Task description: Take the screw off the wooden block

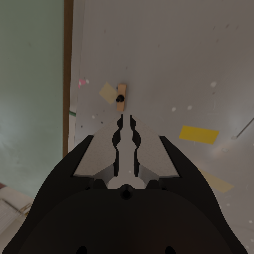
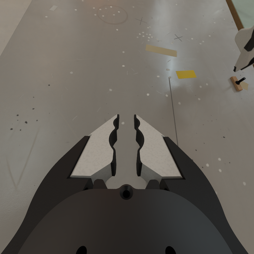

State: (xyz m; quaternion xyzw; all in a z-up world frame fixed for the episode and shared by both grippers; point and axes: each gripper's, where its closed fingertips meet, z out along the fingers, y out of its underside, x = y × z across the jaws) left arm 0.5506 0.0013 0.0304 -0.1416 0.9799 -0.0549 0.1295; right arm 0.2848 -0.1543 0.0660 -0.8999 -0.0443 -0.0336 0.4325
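Note:
A small wooden block (image 1: 121,96) lies flat on the grey table, close to its brown edge. A black screw (image 1: 119,99) stands out of the block's middle. My left gripper (image 1: 126,115) is empty, its jaws a narrow gap apart, and its tips are just short of the block's near end. In the right wrist view the block (image 2: 235,85) and the screw (image 2: 240,80) are far off at the right, with the left gripper (image 2: 235,72) hovering just above them. My right gripper (image 2: 126,115) is open and empty over bare table, well away from the block.
The table's brown edge (image 1: 68,68) runs just left of the block, with a green floor beyond. A pale tape patch (image 1: 107,94) lies beside the block. A yellow tape strip (image 1: 198,134) and another pale strip (image 2: 160,50) lie flat on the speckled table.

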